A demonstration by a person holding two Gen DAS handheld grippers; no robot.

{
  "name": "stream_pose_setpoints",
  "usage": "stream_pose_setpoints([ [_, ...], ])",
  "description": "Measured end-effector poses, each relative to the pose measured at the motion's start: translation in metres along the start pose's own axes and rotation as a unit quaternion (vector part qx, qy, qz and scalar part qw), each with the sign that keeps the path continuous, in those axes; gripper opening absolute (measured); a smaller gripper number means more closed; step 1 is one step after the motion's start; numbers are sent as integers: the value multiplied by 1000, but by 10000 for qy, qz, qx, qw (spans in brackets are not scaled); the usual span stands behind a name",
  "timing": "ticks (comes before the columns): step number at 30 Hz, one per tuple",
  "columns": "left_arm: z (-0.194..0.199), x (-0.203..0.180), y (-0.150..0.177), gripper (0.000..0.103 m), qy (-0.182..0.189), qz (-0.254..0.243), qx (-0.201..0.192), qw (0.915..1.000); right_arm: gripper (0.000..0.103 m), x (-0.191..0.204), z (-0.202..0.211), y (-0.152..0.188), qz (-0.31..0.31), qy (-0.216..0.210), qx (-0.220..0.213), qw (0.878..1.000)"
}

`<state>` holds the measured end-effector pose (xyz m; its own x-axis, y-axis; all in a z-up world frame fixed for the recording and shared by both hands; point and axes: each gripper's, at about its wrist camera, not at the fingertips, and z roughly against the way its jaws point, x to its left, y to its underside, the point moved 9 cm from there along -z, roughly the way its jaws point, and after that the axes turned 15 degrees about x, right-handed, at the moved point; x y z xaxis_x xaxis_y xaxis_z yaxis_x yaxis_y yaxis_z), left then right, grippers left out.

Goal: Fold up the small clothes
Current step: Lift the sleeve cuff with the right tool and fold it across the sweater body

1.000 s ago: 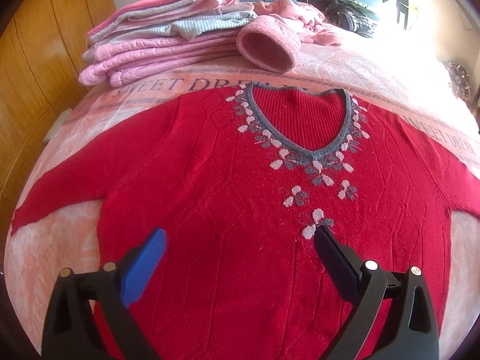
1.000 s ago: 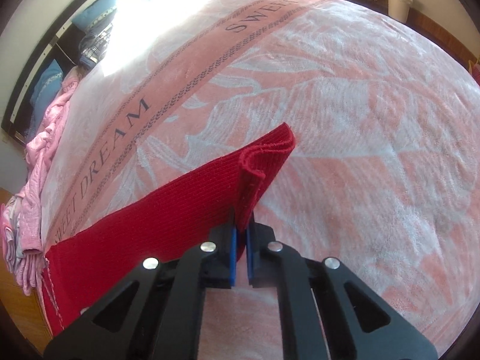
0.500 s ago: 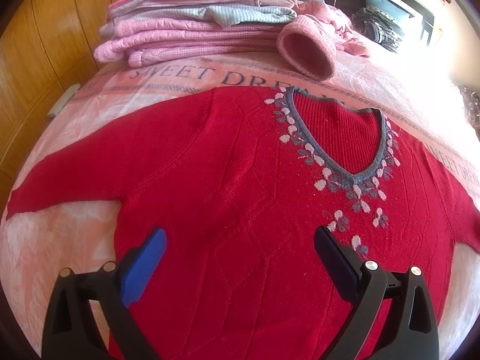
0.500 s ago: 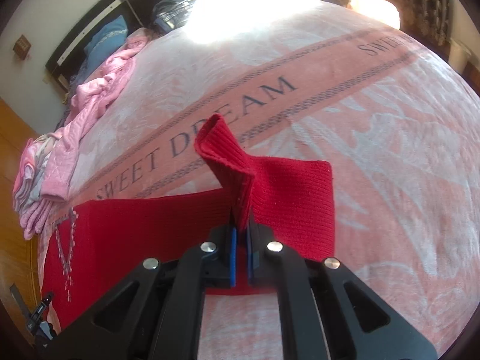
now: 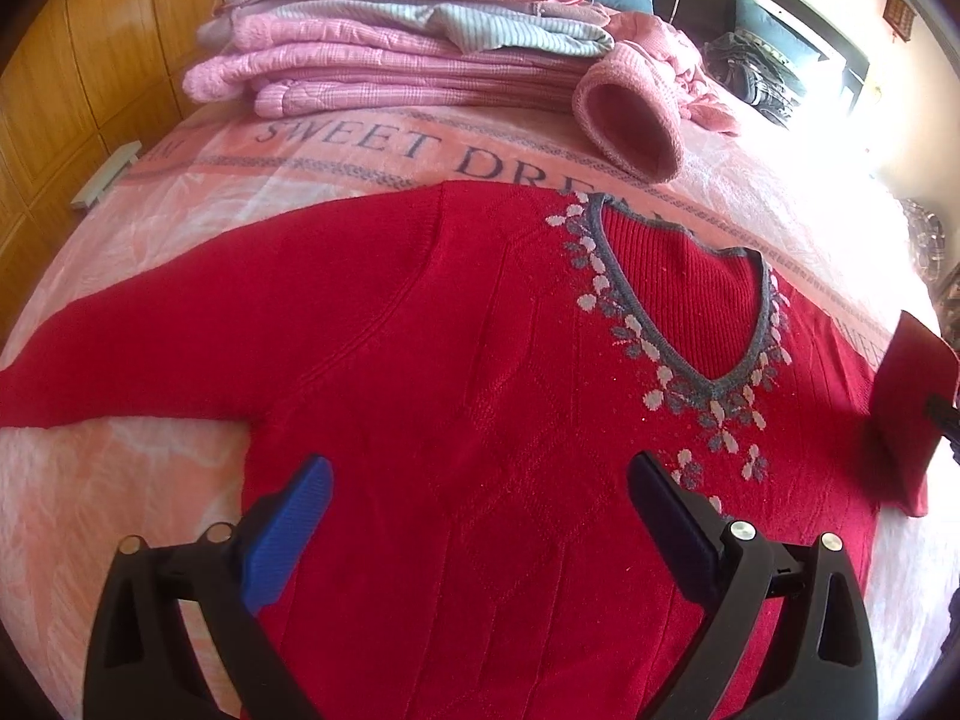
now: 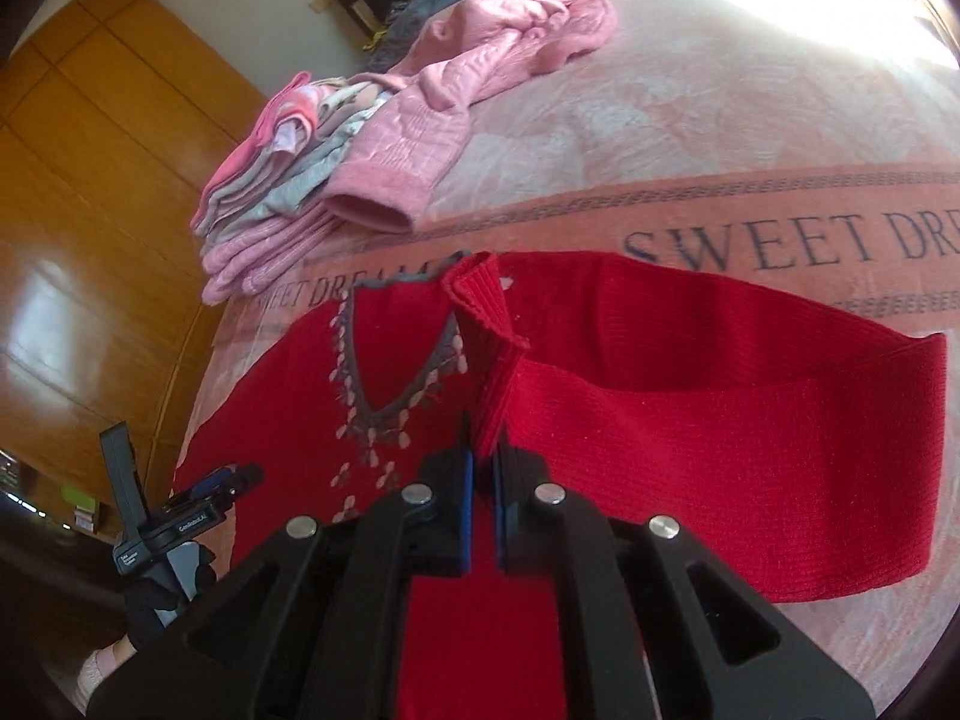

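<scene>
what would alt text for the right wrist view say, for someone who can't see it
The right gripper is shut on the ribbed cuff of a red knitted V-neck sweater, with the sleeve doubled over toward the chest. The sweater lies on a pink "SWEET DREAM" bedspread, with a stack of folded pink and grey clothes behind it.

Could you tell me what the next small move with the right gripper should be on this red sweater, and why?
Probably carry the cuff a little further across and lay it on the chest of the red sweater. The right gripper is shut on that cuff, and the sleeve is doubled back but raised near the grey V-neck. The left gripper is open, above the body.
</scene>
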<state>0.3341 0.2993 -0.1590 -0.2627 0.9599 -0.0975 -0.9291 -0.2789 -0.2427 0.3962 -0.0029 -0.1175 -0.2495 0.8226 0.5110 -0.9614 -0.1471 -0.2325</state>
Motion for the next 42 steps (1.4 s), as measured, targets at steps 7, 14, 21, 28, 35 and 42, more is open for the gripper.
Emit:
stream_pose_setpoints([
  [7, 2, -17, 2, 99, 202, -156, 17, 9997, 4, 38, -67, 4, 220, 123, 532, 9983],
  [14, -4, -45, 5, 99, 495, -298, 115, 9983, 24, 33, -80, 18, 284, 18, 770, 9966],
  [21, -22, -96, 18, 99, 931, -570, 414, 9932, 47, 15, -27, 24, 339, -195, 414, 9984],
  [28, -48, -146, 22, 99, 1060, -700, 572, 9902, 49, -51, 5, 41, -238, -67, 194, 9995],
  [35, -51, -185, 24, 97, 871, -942, 313, 9912, 78, -104, 31, 57, -427, 396, 7, 9983],
  [42, -57, -218, 32, 75, 759, -1033, 215, 9915, 46, -143, 46, 74, -581, 687, -60, 9959],
])
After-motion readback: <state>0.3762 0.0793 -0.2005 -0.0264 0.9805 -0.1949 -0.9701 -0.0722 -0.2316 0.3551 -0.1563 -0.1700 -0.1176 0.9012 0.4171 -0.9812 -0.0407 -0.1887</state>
